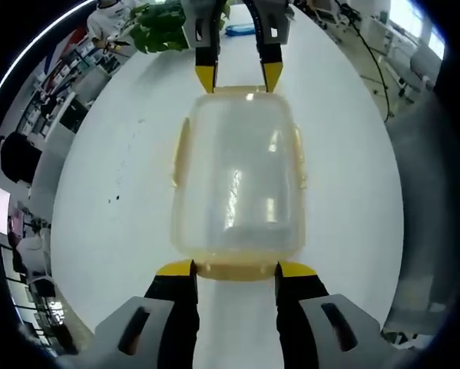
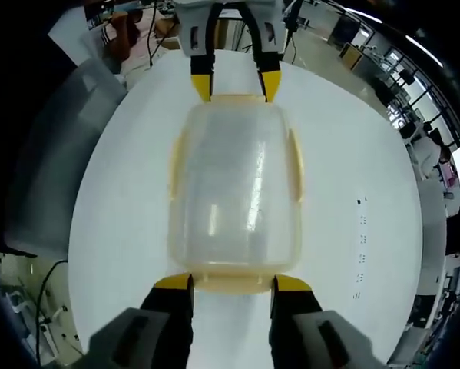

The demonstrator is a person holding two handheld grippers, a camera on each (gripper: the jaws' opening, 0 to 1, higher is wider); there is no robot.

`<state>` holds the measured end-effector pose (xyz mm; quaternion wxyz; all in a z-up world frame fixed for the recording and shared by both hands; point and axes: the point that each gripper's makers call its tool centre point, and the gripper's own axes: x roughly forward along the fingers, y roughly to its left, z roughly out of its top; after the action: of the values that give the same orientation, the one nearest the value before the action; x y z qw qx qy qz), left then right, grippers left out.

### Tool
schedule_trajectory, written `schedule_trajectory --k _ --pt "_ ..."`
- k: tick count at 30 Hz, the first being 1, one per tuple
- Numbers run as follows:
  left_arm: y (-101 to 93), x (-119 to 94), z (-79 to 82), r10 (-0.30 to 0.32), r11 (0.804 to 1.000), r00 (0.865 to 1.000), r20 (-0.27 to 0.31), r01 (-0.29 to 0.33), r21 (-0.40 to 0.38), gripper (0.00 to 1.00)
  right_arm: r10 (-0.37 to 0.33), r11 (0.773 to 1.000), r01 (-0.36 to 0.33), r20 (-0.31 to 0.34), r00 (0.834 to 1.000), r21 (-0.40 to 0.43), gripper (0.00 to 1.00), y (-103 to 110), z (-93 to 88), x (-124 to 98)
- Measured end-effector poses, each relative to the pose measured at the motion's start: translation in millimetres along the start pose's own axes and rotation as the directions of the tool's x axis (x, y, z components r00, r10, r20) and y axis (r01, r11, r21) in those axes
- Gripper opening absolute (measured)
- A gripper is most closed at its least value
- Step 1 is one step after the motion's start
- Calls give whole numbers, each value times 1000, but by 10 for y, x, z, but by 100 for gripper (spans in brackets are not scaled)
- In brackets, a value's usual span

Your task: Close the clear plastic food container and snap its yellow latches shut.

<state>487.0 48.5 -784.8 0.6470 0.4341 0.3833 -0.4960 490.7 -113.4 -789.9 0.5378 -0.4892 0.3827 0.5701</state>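
The clear plastic food container lies on the white table with its lid on and pale yellow latches along both long sides. In the left gripper view my left gripper stands open at the near end, its yellow tips flanking the end latch. My right gripper is open at the far end. From the right gripper view the same container shows, with my right gripper open around its near end latch and the left gripper open opposite.
A green plant and a blue item sit at the table's far edge. People and desks stand beyond the table's left edge. Small dark marks dot the table. Grey floor lies beside it.
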Motion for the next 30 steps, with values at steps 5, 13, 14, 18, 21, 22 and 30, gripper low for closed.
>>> schedule_trajectory --k 5,13,14,18,21,22,30 --pt "-19 56 124 -17 1000 1000 17 17 -3 36 6 1000 -6 -9 1000 11 36 21 -131 -26" --pt "-38 140 157 -33 999 999 11 33 -7 36 35 999 -34 -16 999 20 36 26 -184 -51" --pt "-42 139 162 -37 999 999 14 37 -10 36 39 999 -39 -16 999 22 36 29 -188 -54" --pt "-39 131 166 -48 999 999 20 48 -8 36 54 998 -54 -17 998 26 36 48 -196 -33" --pt "-45 130 159 -54 998 998 22 55 -16 36 55 998 -55 -13 998 26 36 45 -189 -33" --pt "-42 132 158 -52 999 998 21 52 -13 36 55 998 -55 -10 998 27 36 41 -187 -34" --pt "-45 189 151 -57 998 998 20 58 -15 36 62 997 -62 0 998 38 36 50 -204 -20"
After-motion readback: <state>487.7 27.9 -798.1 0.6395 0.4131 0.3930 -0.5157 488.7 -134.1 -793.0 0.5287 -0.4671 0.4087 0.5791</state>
